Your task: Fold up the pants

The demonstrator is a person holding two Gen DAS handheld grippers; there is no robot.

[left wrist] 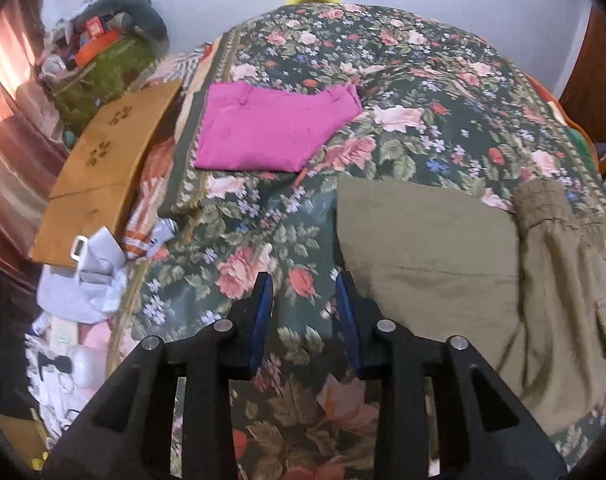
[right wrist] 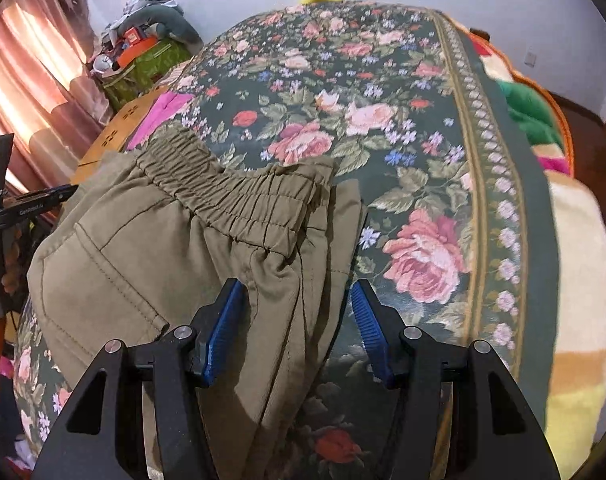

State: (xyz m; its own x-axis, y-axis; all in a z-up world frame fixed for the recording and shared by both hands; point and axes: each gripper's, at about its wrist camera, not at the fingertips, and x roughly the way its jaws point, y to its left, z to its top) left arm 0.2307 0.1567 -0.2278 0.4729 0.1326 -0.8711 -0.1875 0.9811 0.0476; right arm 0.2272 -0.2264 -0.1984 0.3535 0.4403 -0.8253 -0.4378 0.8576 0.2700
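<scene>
- Two hand-held grippers, both with jaws apart and gripping nothing: the left hand-held gripper (left wrist: 304, 292) hovers over the bed (left wrist: 423, 80), just left of the olive pants (left wrist: 431, 248); the right hand-held gripper (right wrist: 297, 300) has pants cloth lying loosely between its fingers.
- Pants lie on the bed, apparently partly folded; the waistband (right wrist: 231, 188) end looks rumpled, so folding seems unfinished.
- Left view alone shows pink pants (left wrist: 275, 128) already folded farther up the bed.
- Right view alone shows the elastic waistband and pocket seams up close.
</scene>
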